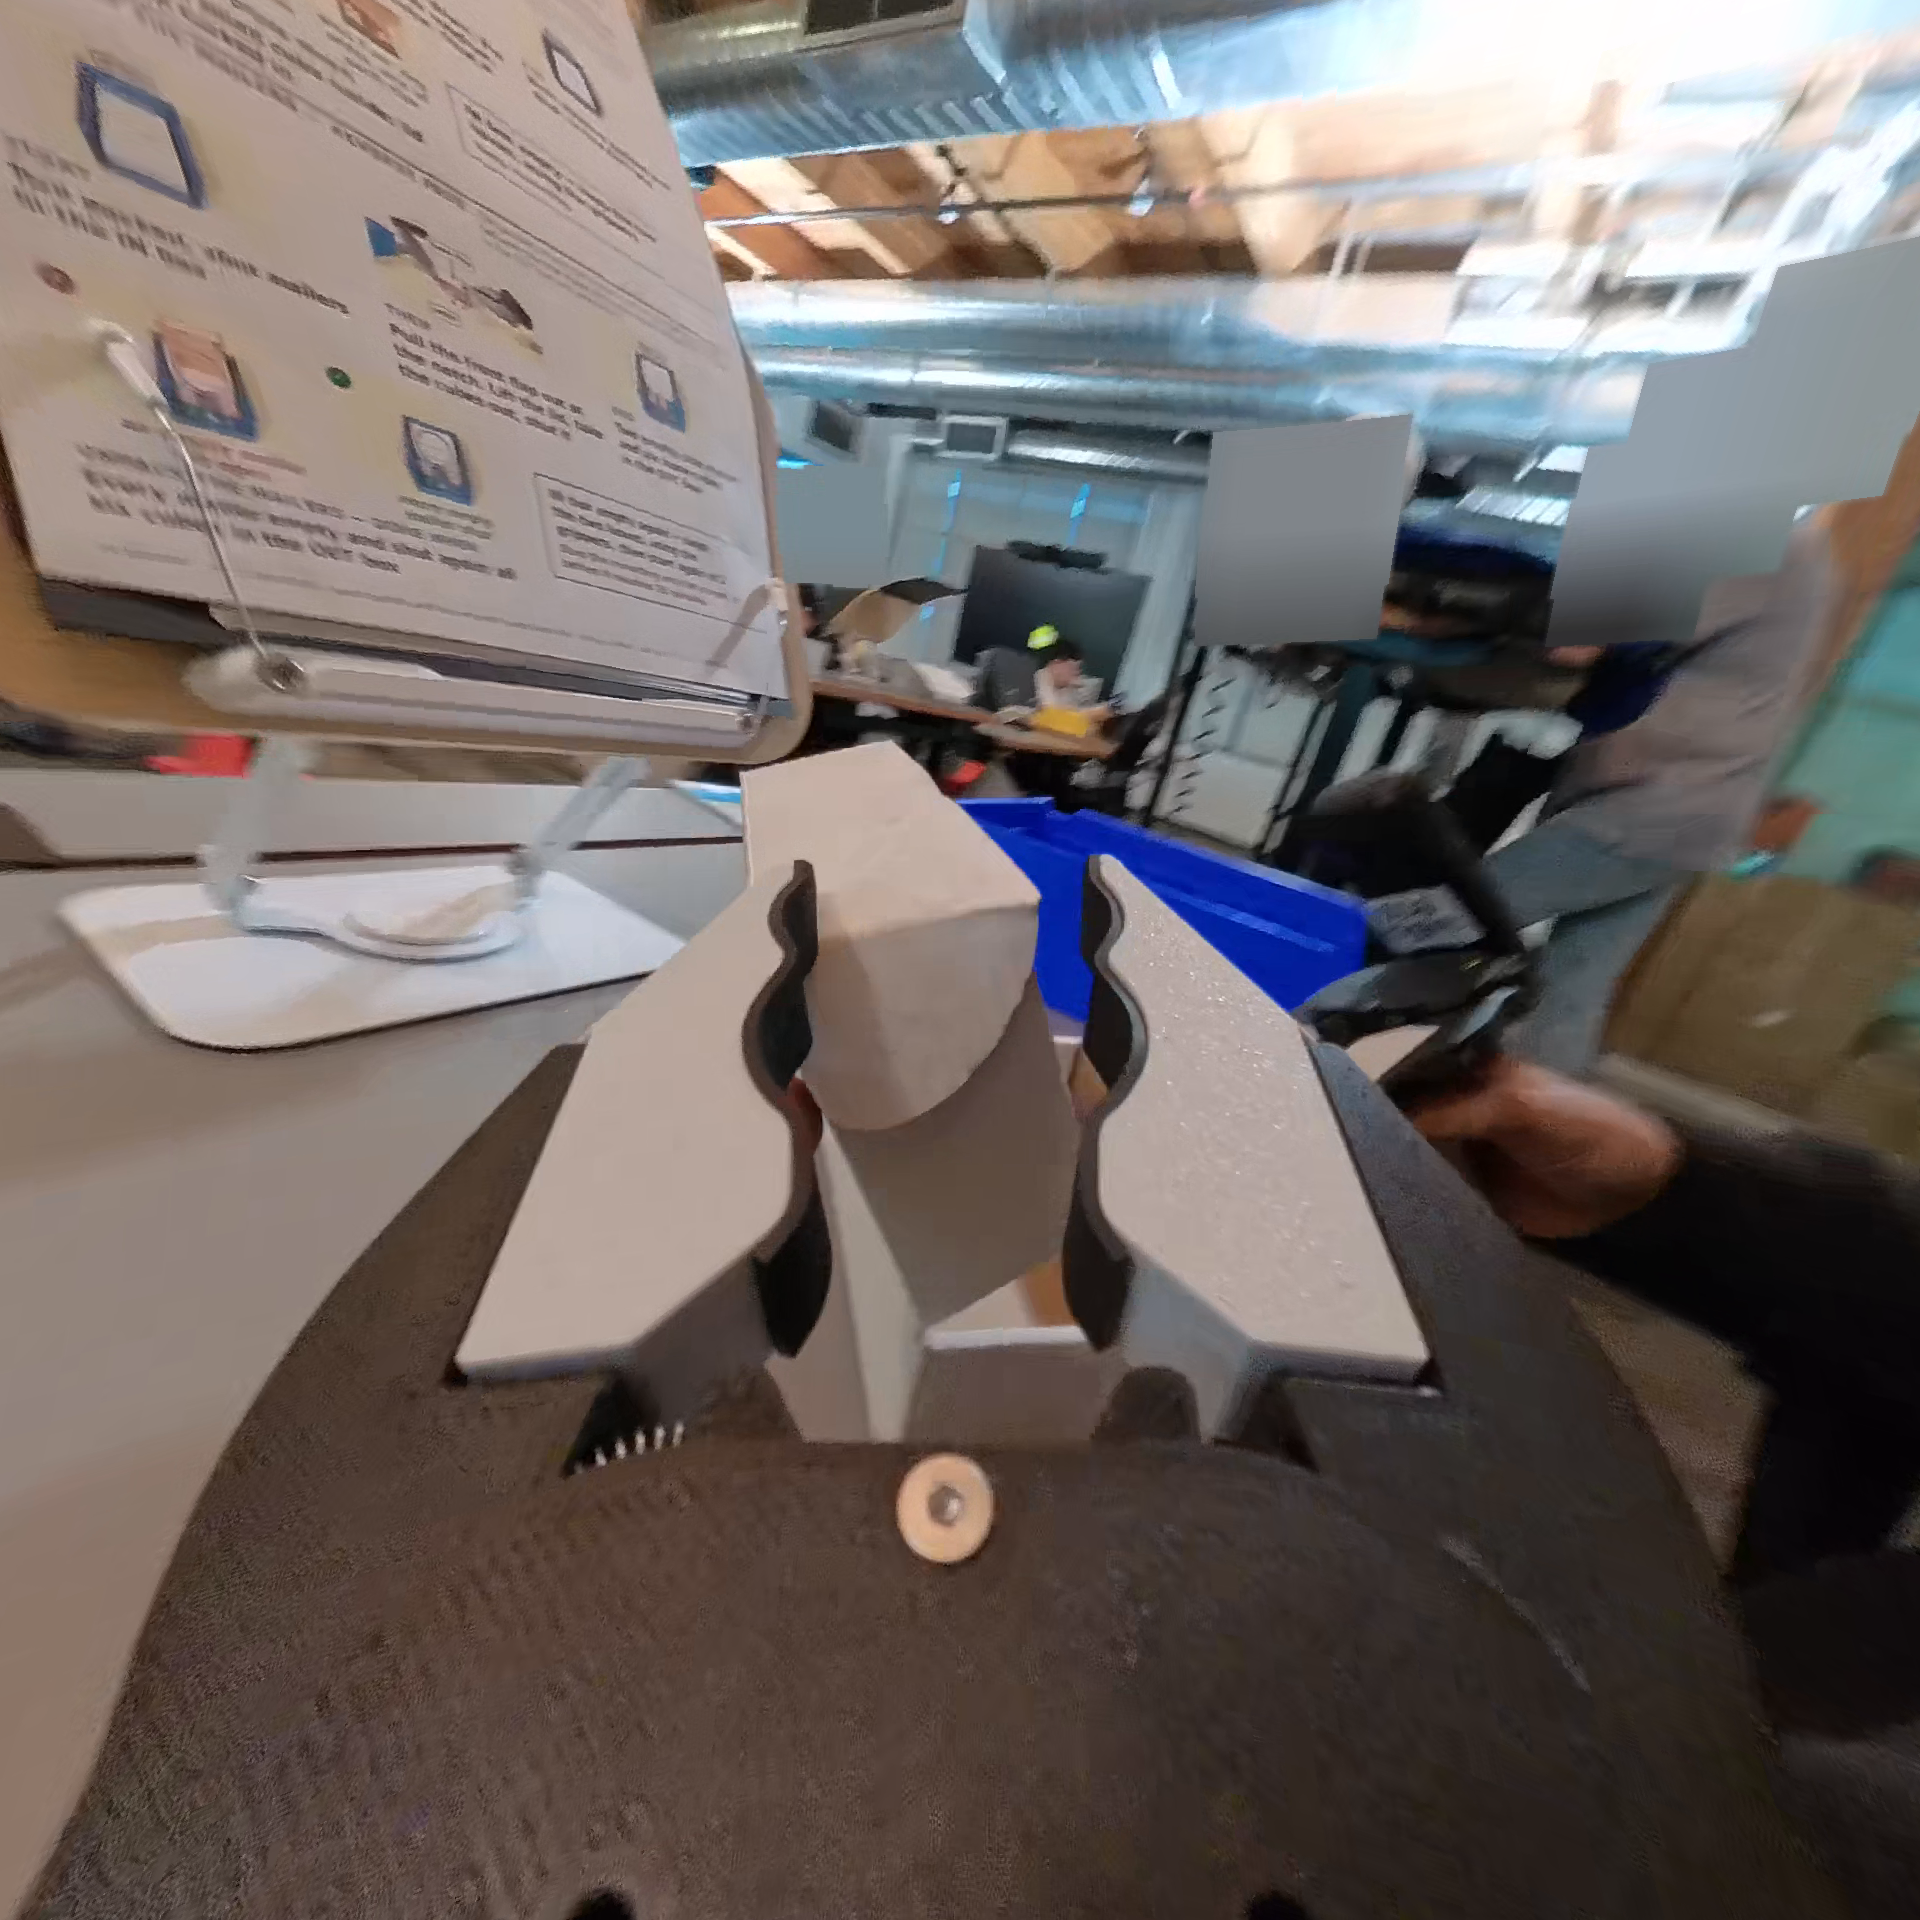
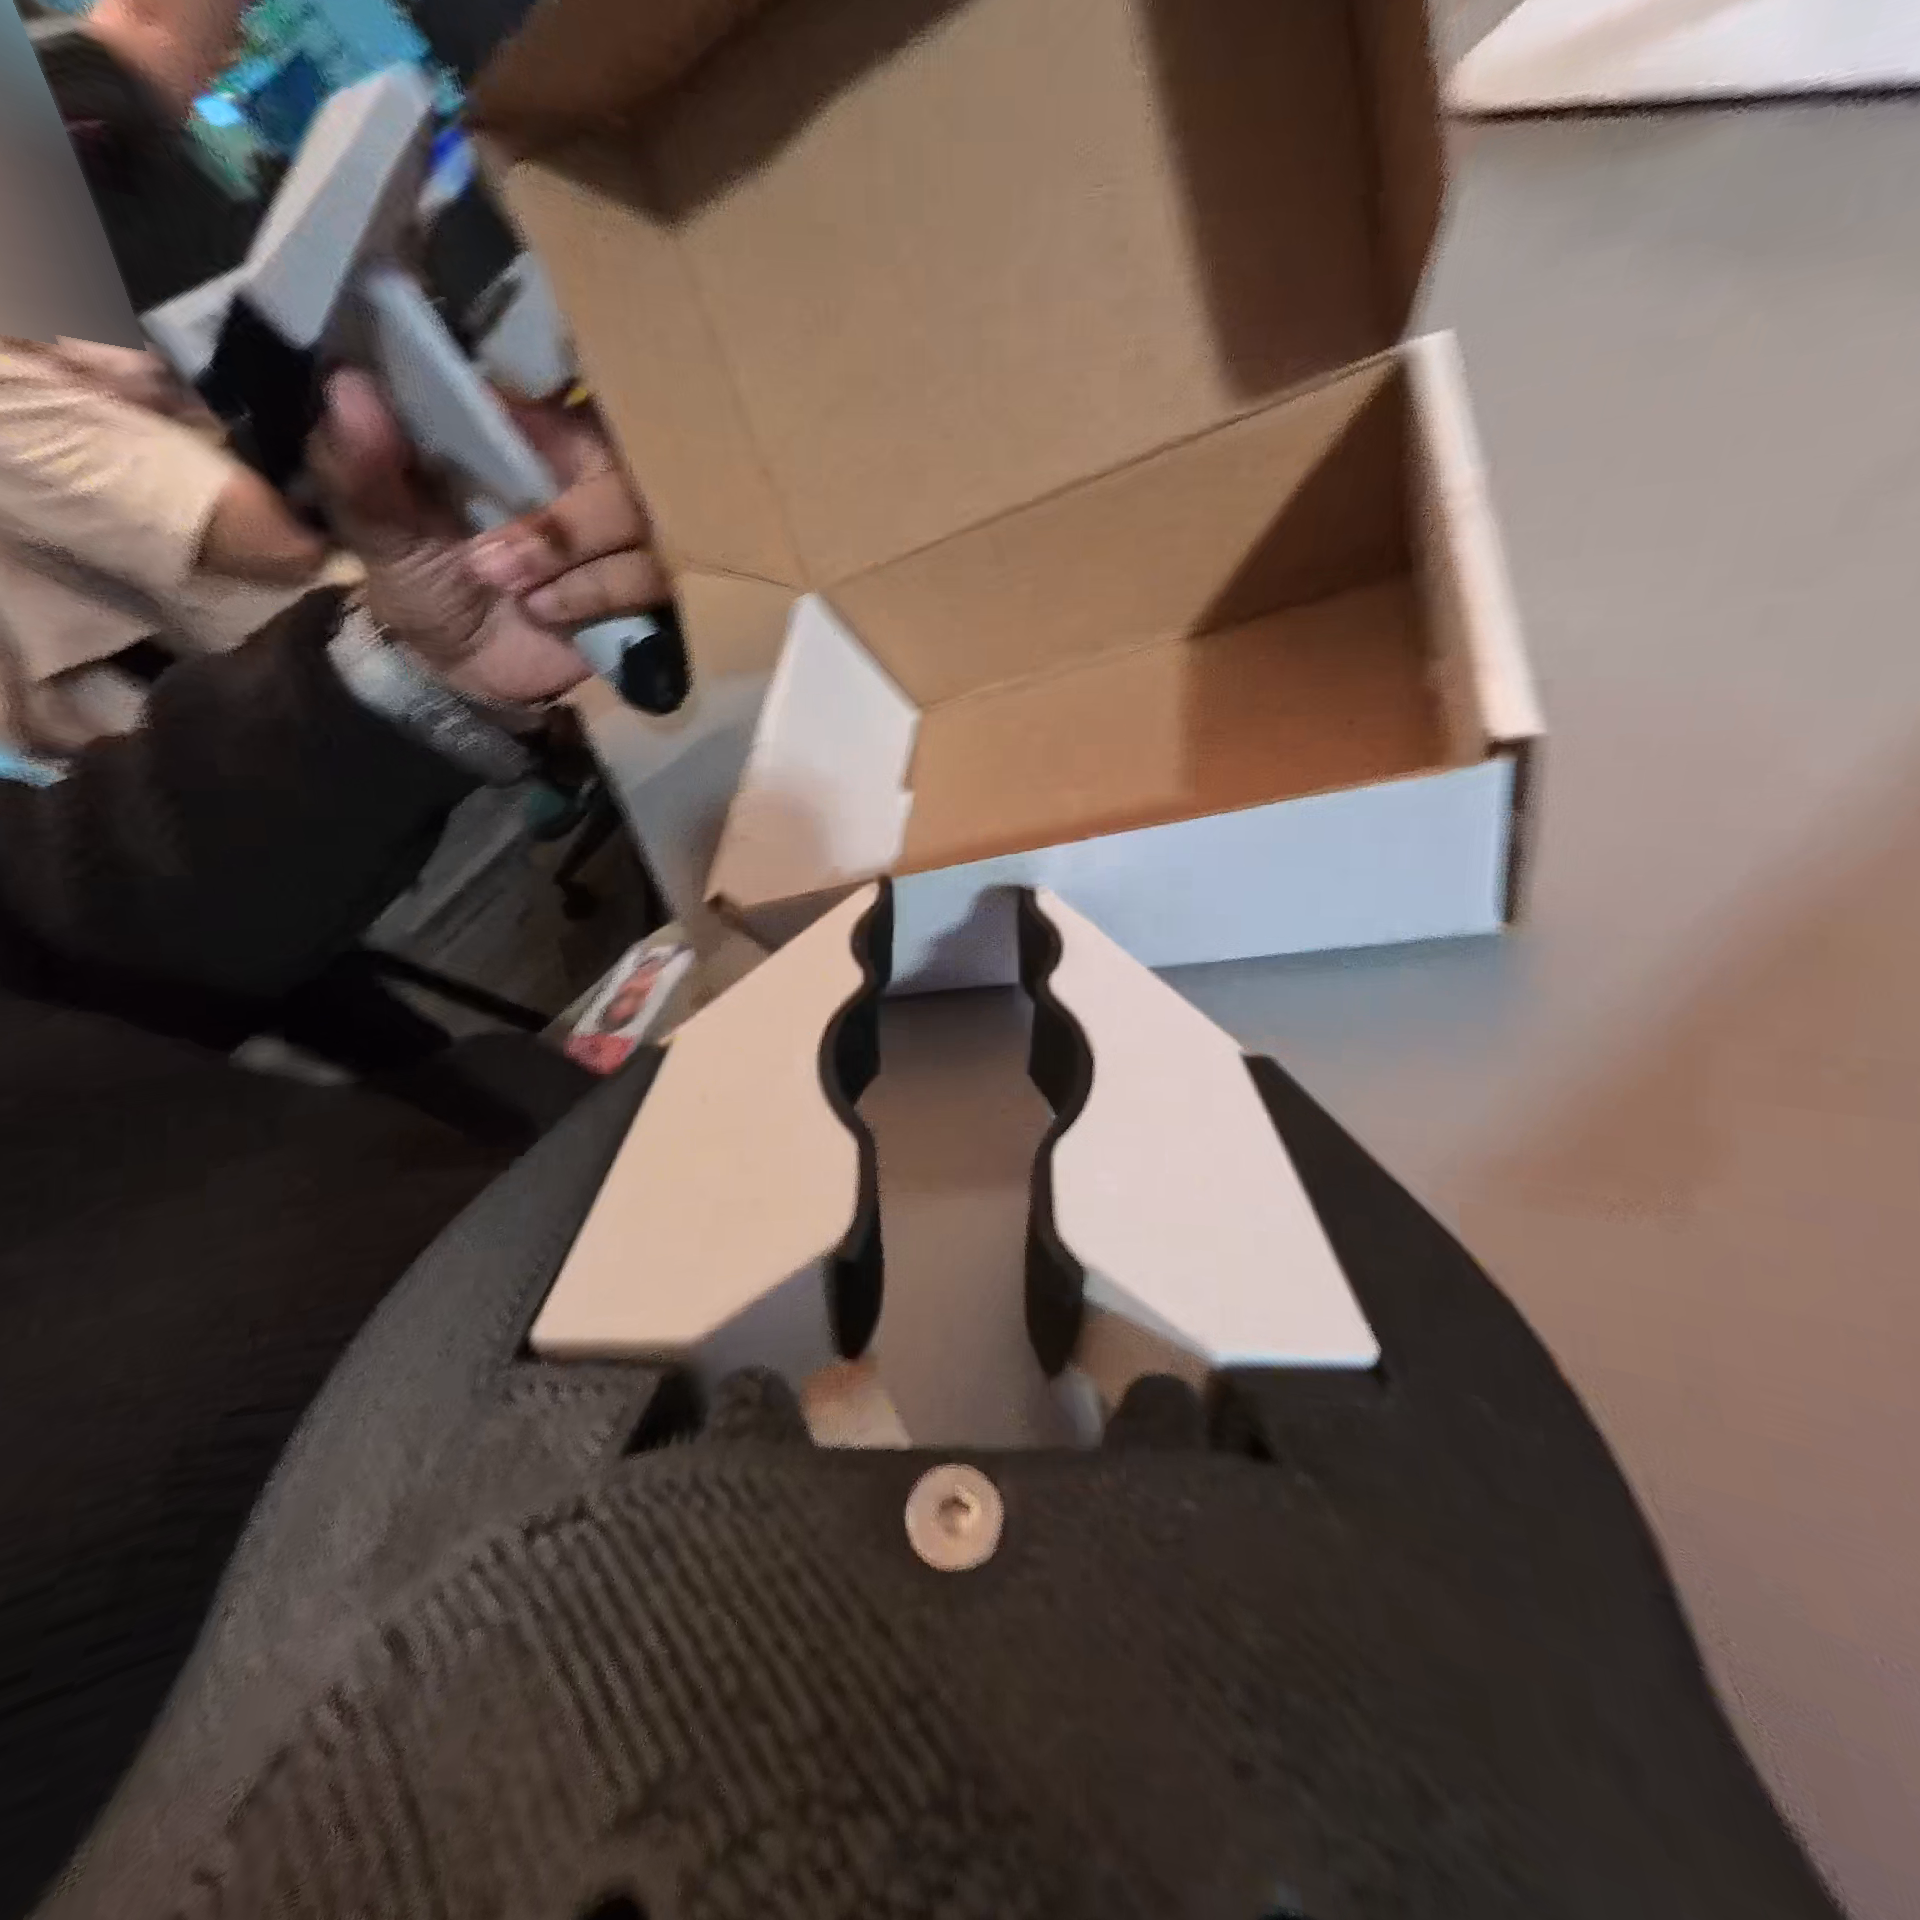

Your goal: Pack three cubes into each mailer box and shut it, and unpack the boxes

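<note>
left gripper (image 1: pixel 940 914): a grey block (image 1: pixel 914 997) is seen between the fingers; the left pad looks pressed to it, a thin gap seems left on the right, so a firm clamp can't really be confirmed
grey block: called a cube by the task, but only a rounded-looking end and one long face are shown, and its lower part is hidden behind the fingers
right gripper (image 2: pixel 954 904): fingers spread apart with nothing between, tips parked just in front of the box's white front wall
mailer box (image 2: pixel 1195 883): sat on the grey table (image 2: pixel 1662 416), lid (image 2: pixel 935 312) thrown up and open, brown inside looks empty; the far left corner is covered by the lid and everything is motion-blurred
blue bin (image 1: pixel 1195 894): mostly blocked by block and fingers, contents not visible
instruction sheet (image 1: pixel 364 312): propped on a white stand (image 1: pixel 343 956), cut off at top and left
hand (image 2: pixel 499 613): wrapped round the other gripper's handle, smeared by blur
</note>
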Motion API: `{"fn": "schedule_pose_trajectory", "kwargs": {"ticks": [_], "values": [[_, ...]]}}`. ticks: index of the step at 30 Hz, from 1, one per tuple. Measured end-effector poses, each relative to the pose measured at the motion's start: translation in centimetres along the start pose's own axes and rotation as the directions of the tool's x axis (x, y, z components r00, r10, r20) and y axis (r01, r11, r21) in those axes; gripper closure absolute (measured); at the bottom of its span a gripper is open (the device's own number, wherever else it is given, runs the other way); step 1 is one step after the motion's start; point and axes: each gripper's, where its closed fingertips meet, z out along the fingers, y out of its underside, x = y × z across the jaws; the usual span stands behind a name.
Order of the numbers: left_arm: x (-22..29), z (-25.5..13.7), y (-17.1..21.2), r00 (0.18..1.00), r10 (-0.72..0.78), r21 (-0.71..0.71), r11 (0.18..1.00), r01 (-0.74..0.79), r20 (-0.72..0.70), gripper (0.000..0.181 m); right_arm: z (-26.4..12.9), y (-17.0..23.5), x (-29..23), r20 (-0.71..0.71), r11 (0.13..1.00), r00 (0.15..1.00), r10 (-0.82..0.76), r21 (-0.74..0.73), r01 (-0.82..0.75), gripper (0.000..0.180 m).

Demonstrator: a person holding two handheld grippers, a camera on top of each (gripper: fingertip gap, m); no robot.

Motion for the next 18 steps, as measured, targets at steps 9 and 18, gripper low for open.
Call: {"fn": "schedule_pose_trajectory", "kwargs": {"ticks": [9, 18], "values": [[-2.5, -1.9, -2.9, 0.983, -0.181, 0.134, 0.975, 0.177, 0.017, 0.123, -2.2, -3.3, -1.4, 0.006, 0.976, 0.993, -0.118, 0.182, 0.115, 0.153], [-6.1, -5.6, -6.1, 0.945, -0.248, 0.278, 0.943, 0.186, 0.211, 0.128, -3.9, -4.5, 4.6, -0.362, 0.953, 0.920, -0.153, 0.192, 0.234, 0.139]]}}
